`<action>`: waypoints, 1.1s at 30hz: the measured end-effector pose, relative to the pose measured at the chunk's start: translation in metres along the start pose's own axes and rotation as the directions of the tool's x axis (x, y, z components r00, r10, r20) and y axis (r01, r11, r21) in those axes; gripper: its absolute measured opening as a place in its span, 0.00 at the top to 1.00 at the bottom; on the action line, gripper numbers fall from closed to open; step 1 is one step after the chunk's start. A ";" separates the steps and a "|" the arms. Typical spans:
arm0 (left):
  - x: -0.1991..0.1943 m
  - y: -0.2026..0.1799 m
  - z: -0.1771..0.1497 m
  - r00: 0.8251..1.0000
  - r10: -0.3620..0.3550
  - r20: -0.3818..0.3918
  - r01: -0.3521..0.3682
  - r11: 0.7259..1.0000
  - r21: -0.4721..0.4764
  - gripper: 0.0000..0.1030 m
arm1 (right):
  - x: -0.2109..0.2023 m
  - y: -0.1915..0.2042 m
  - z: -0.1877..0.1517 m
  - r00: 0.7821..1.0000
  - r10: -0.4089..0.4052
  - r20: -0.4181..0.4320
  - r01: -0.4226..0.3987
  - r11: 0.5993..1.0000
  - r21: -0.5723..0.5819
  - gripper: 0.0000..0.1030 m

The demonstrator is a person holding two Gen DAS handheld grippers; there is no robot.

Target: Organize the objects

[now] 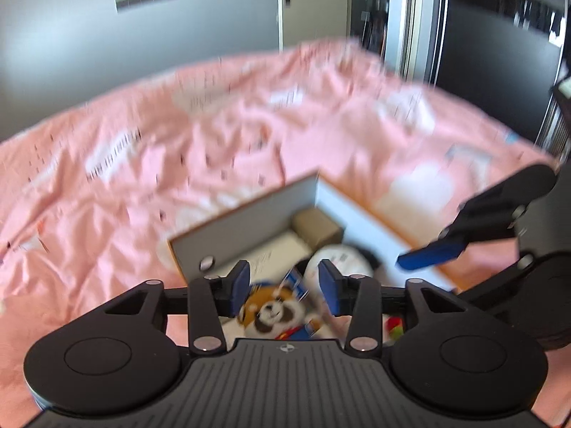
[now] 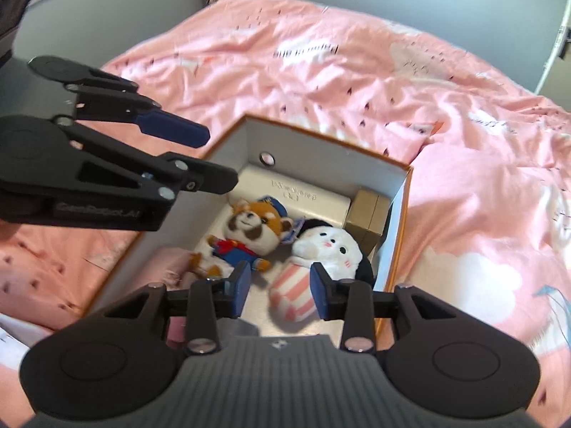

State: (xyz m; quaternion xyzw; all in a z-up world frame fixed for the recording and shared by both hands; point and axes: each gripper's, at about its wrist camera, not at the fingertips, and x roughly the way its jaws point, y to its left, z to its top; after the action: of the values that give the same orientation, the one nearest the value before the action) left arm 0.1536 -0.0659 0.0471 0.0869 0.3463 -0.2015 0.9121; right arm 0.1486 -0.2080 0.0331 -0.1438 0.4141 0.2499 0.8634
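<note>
Pink bedding [image 2: 357, 82] is lying under an open cardboard box [image 2: 399, 210] holding a red panda plush [image 2: 249, 232] beside a white plush [image 2: 328, 249], with a brown carton [image 2: 369, 214] at the far right corner. Left claw [image 1: 283, 287] and right claw [image 2: 280, 287] are both hovering over the box with jaws parted, seemingly holding nothing.

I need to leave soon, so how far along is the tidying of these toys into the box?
Mostly done, it seems. The red panda plush and the white plush already lie inside the box, beside a small brown carton. Nothing is in hand: the left gripper and right gripper hover open and empty. No loose toy shows on the pink bedspread.
</note>
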 end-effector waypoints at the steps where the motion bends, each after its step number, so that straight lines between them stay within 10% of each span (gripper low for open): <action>1: -0.010 -0.002 0.000 1.000 0.002 0.025 -0.002 1.000 -0.008 0.50 | -0.010 0.004 -0.001 1.000 -0.017 0.019 0.017 1.000 0.012 0.60; 12: -0.076 -0.016 -0.052 0.960 0.182 0.213 -0.164 0.982 -0.099 0.14 | -0.076 0.044 -0.047 0.949 -0.156 0.274 0.100 0.973 0.206 0.45; 16: -0.078 -0.025 -0.072 0.938 0.304 0.168 -0.279 0.948 -0.156 0.13 | -0.078 0.057 -0.065 0.945 -0.180 0.275 0.104 0.957 0.270 0.44; 33: -0.070 -0.035 -0.127 0.954 0.299 -0.014 -0.291 0.916 -0.276 0.13 | -0.053 0.085 -0.120 0.928 -0.300 0.218 0.221 0.920 0.325 0.38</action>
State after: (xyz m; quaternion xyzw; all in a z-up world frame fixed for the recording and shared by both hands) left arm 0.0156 -0.0381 -0.0012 0.0080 0.3407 -0.0130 0.9400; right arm -0.0040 -0.2084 -0.0026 -0.0335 0.3048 0.0842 0.9481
